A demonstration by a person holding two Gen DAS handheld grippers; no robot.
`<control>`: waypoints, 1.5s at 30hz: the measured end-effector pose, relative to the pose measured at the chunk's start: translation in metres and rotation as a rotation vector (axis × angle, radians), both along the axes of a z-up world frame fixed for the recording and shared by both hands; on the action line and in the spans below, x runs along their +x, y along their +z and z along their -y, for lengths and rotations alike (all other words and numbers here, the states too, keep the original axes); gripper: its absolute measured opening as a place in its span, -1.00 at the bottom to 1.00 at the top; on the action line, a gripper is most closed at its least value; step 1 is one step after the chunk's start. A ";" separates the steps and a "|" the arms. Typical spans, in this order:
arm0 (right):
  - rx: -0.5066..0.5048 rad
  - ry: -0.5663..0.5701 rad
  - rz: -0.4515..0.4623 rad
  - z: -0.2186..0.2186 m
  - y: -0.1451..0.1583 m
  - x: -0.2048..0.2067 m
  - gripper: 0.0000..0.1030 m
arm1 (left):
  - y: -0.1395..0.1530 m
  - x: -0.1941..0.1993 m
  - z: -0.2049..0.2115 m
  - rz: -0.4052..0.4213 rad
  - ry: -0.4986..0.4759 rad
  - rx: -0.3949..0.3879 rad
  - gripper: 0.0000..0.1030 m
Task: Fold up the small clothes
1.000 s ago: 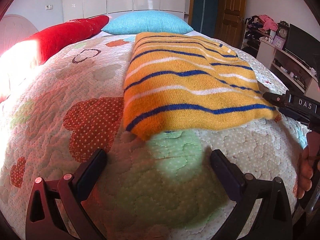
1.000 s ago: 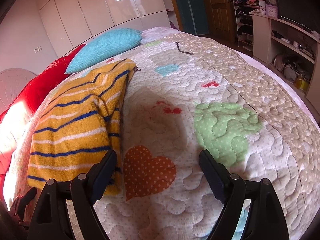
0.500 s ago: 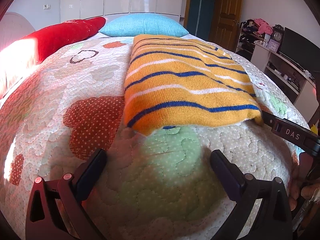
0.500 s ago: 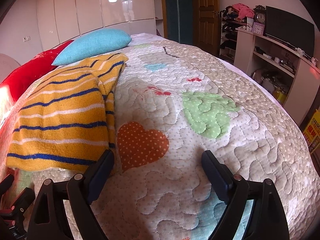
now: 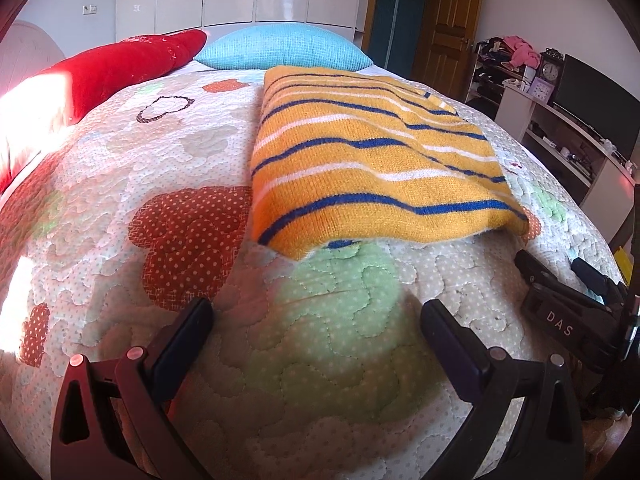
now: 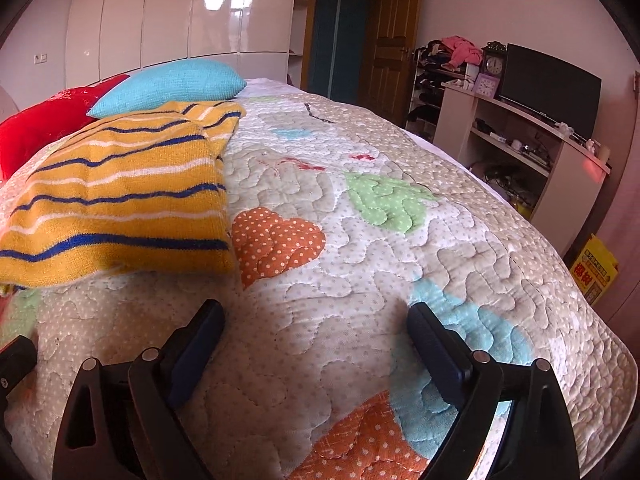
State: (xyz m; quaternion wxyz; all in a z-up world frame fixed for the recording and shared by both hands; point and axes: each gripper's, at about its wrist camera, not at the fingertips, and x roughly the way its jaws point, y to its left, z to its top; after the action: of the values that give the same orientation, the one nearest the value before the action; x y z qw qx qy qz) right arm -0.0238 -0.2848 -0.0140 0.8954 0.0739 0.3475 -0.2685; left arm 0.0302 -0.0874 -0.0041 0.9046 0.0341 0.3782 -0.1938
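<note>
An orange knit garment with blue and white stripes (image 5: 372, 164) lies folded flat on the quilted bed, its near edge slightly lifted. It also shows in the right wrist view (image 6: 116, 200) at the left. My left gripper (image 5: 316, 344) is open and empty, over the quilt short of the garment's near edge. My right gripper (image 6: 316, 344) is open and empty, over bare quilt to the right of the garment. The right gripper's body (image 5: 568, 312) shows at the right edge of the left wrist view.
A red pillow (image 5: 120, 64) and a blue pillow (image 5: 284, 52) lie at the bed's head. A shelf unit with a TV (image 6: 548, 80) and clocks stands right of the bed. A wooden door (image 5: 452, 28) is at the back.
Both grippers have drawn back from the garment toward the bed's foot. The right gripper has moved away from the garment's right corner. The garment lies still.
</note>
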 end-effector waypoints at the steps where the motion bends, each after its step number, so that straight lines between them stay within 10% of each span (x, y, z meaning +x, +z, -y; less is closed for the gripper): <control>1: 0.000 -0.001 -0.001 0.000 0.000 0.000 0.85 | 0.000 -0.001 0.000 -0.001 -0.003 0.000 1.00; 23: 0.001 -0.063 -0.042 0.000 -0.001 0.007 0.96 | 0.032 -0.002 -0.044 -0.001 0.107 -0.099 1.00; 33: 0.189 0.014 -0.195 0.008 0.018 0.018 0.96 | 0.031 0.008 -0.060 -0.043 0.166 -0.112 1.00; 45: -0.035 0.190 -0.176 -0.064 0.051 0.019 0.94 | 0.030 0.008 -0.063 -0.064 0.143 -0.159 1.00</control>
State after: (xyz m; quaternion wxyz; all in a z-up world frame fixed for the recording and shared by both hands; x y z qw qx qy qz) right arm -0.0047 -0.2210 0.0367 0.8839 0.0010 0.4255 -0.1939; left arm 0.0384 -0.0248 0.0256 0.9034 -0.0710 0.3917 -0.1594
